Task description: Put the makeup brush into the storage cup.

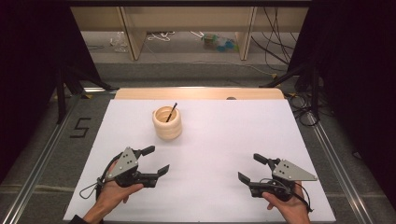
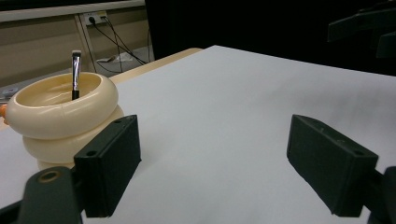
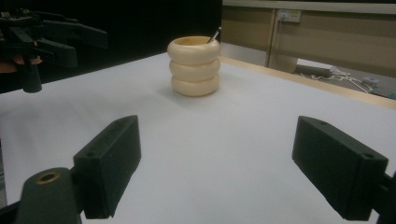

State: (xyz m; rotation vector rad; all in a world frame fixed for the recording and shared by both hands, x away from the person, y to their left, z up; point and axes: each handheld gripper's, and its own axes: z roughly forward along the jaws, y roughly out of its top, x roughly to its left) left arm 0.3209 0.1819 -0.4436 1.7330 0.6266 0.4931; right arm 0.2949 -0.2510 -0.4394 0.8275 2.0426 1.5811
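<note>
Left gripper (image 1: 157,160) wide open, empty, above table (image 1: 224,140). Right gripper (image 1: 252,167) same. Cream ringed cup (image 1: 167,122) at 12 o'clock from left gripper, holds upright brush (image 1: 171,112).

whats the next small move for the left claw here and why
Probably ease the left claw forward toward the cream ringed holder. Its jaws stand open with nothing between them, the holder sits just ahead of it, and the thin brush stands upright inside. The right claw, also open, is farther away.
</note>
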